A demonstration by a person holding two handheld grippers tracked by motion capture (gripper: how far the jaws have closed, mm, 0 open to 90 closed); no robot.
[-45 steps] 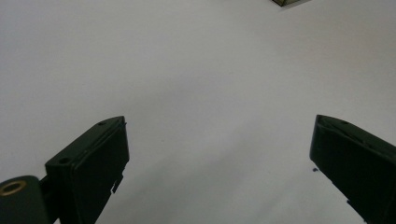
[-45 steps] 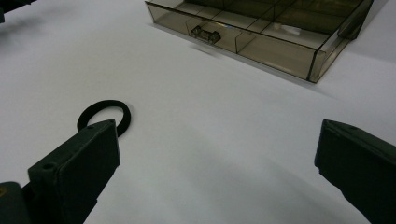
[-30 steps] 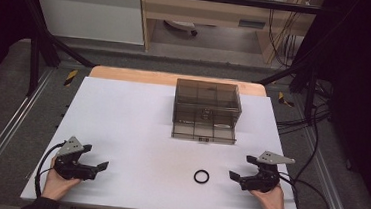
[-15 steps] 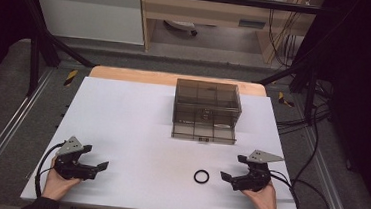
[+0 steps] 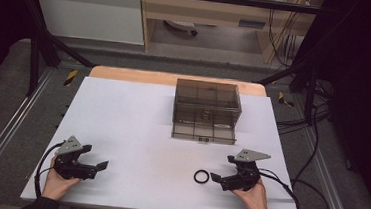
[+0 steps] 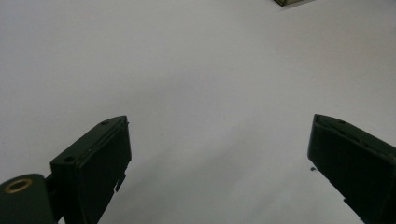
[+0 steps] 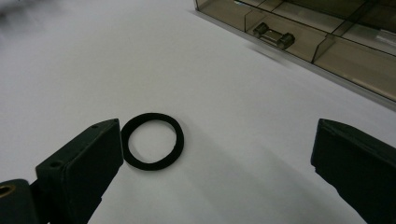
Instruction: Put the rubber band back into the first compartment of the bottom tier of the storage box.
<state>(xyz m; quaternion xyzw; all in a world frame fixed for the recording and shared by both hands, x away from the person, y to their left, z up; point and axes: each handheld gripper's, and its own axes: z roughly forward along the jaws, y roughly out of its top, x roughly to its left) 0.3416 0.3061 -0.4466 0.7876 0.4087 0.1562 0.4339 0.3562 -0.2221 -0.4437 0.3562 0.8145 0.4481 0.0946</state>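
So the thing in play here is the black ring [image 5: 201, 176] lying flat on the white table [image 5: 136, 126], near the front edge and a bit right of centre. The right gripper [image 5: 216, 177] is basically on top of it: in the high view its tips sit just to the right of the ring, pointing left at it, almost touching. The left gripper [image 5: 102, 165] is way over on the other side of the table, well apart, so this is clearly the right hand's job.

From the right gripper view, the ring [image 7: 152, 140] isn't centred between the jaws. It sits right up against the left jaw as that camera sees it, with a big stretch of bare table between it and the other jaw. Both jaws are spread wide and hold nothing. My guess is the hand needs to slide sideways toward the ring so it ends up in the middle of the gap before closing. A ring has no long axis, so approach angle shouldn't matter much, but it lies very flat and thin, so the tips probably have to come right down to the table.

Left gripper is also wide open and empty, just table in front of it.

The smoky clear box [image 5: 205, 110] with compartments sits further back, with its latch [image 7: 273, 35] facing the right gripper.
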